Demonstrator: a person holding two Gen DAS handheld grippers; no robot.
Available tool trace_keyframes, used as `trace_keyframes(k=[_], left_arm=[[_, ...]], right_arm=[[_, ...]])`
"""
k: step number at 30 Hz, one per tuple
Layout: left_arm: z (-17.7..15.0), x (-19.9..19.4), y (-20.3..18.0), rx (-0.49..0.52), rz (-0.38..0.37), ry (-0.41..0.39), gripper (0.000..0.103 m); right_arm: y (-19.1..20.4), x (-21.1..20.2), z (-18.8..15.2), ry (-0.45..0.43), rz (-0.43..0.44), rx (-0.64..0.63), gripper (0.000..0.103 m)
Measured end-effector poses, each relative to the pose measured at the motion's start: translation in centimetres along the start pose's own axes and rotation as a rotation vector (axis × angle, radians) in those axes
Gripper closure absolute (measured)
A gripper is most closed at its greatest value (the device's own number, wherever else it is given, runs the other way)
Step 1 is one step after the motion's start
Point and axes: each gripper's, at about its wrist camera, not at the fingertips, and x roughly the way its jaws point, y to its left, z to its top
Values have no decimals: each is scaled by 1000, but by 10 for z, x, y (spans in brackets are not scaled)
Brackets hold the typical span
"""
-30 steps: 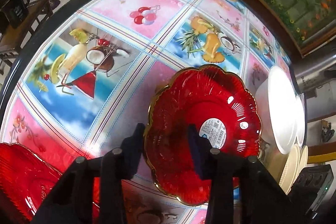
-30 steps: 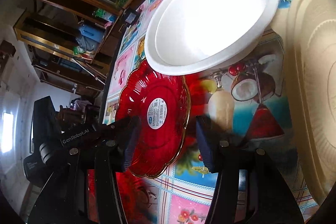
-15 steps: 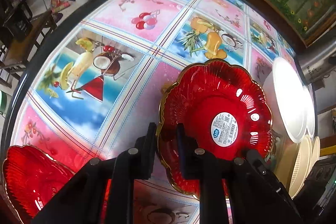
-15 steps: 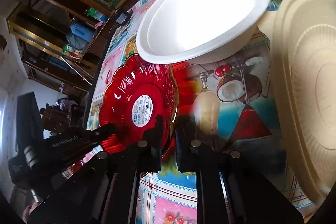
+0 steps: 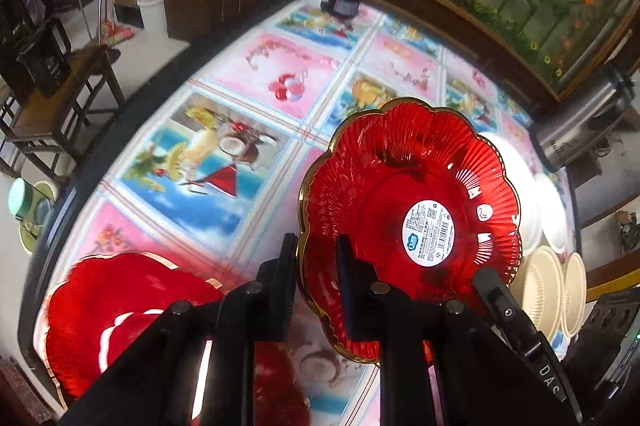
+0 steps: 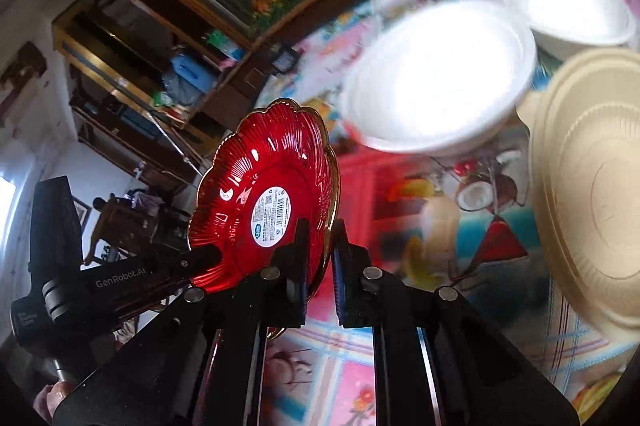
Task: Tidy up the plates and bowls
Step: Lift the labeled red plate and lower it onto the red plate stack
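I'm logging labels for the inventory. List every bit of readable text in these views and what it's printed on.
"GenRobot.AI": on the left tongs, seen from the right wrist view.
"DAS", cut off: on the right tongs' finger, seen from the left wrist view.
White round sticker with barcode on the held red plate: print too small to read.
Steel flask: lettering too blurred to read.

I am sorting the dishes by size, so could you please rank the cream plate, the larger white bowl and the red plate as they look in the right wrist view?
1. cream plate, cropped and nearest
2. larger white bowl
3. red plate, seen at an angle, so unsure against the bowl
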Motion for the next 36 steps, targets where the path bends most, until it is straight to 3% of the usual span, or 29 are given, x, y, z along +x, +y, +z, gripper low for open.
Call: trace_keyframes(k=[7,15,24,29,36], left_arm=[[-27,-49,25,39,-20,-70,86],[-66,-86,75,51,13,-115,85],[-90,-73,112,65,72,-49,85],[-98,-60,128,55,71,-2,84],[-102,-55,137,49,66,18,83]], right_arm=[[34,-37,-30,-68,87,-58,92],[84,-44,-78,0,106,-164,92],[106,-17,-126,136,30,-262,92],[108,1,-134,198,-18,-290,92],[111,9,-136,217,-38,-301,92]])
